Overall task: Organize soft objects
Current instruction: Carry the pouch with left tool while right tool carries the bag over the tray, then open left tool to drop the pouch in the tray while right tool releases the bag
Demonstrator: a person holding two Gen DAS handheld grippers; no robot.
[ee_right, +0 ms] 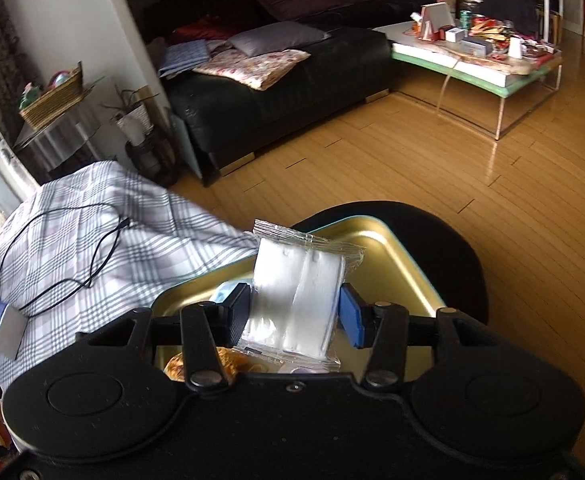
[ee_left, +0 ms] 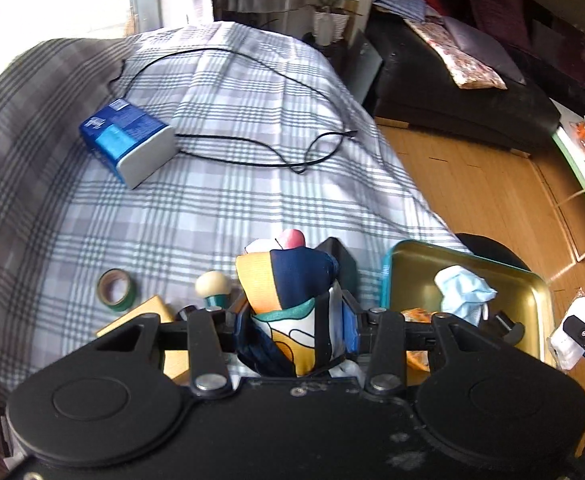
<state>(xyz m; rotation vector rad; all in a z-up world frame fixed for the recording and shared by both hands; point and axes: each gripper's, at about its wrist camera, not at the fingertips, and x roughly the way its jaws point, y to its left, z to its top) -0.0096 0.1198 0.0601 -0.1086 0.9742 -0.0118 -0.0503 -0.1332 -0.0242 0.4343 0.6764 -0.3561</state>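
Sorting appears well under way, judging by how both tools are loaded. The left gripper (ee_left: 296, 316) is clamped on a bunched patterned fabric piece in navy, orange and white (ee_left: 288, 288), held up above the plaid grey-and-white bedspread (ee_left: 232, 128), probably so it can cross to the gold metal tray with a teal rim (ee_left: 508, 280) at three o'clock. The right gripper (ee_right: 294, 316) pinches a clear plastic packet of white cotton pads (ee_right: 296, 296) over that tray, likely for dropping in. A crumpled light-blue face mask (ee_left: 464, 288) already lies inside. Hard items, a green tape roll (ee_left: 117, 290) and a blue-wrapped tissue box (ee_left: 128, 140), sit apart at nine and eleven o'clock.
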